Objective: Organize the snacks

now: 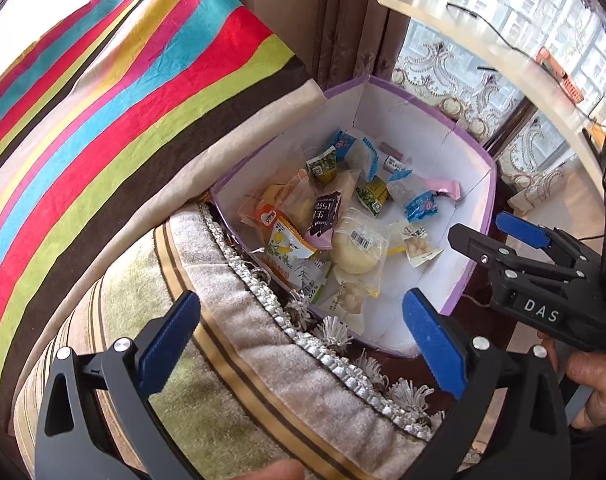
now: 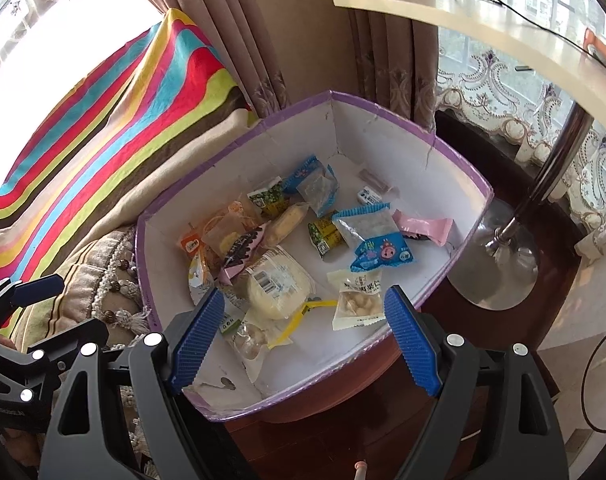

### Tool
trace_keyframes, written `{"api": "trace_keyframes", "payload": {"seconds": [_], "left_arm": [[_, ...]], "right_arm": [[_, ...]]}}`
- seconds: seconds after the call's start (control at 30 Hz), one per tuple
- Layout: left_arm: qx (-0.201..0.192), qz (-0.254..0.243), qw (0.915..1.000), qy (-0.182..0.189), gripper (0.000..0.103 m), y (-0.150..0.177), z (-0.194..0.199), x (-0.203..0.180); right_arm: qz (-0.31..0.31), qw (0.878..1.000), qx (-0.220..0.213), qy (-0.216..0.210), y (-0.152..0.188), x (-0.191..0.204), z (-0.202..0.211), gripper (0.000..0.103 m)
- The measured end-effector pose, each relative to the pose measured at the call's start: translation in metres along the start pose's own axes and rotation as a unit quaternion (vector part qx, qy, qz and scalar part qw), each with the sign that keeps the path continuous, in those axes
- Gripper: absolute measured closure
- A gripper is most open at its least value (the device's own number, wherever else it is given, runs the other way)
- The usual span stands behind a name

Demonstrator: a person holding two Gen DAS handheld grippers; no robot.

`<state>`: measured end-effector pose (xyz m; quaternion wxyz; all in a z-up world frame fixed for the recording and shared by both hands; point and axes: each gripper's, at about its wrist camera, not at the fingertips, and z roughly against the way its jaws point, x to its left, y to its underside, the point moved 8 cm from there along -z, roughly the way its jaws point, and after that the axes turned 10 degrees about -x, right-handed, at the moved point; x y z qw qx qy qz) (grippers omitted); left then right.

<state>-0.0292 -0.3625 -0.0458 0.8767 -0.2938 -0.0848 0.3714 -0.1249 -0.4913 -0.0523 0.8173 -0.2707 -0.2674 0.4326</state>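
While empty above the snack box (image 2: pixel 383 136), left gripper (image 1: pixel 299 344) and right gripper (image 2: pixel 305 338) both wide apart.

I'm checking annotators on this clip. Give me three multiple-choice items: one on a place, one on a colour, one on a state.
1. Where do the wrapped snacks lie?
A. Inside the box
B. On the striped cushion
C. On the round table

2. What colour is the box's rim?
A. Green
B. Purple
C. Red

3. How are both grippers?
A. Shut on snacks
B. Open, empty
C. One holds the box

Key: A, the snacks, like the pink wrapped bar, lie in the white cardboard box; B, its rim is purple; B, left gripper and right gripper have spread fingers.
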Motion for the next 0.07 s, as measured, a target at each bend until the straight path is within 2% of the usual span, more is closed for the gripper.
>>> {"api": "trace_keyframes", "payload": {"seconds": [0.07], "left_arm": [[-0.023, 0.019, 0.9995, -0.014, 0.002, -0.002, 0.015, 0.022]], "right_arm": [[0.017, 1.0, -0.011, -0.018, -0.013, 0.023, 0.007, 0.022]]}}
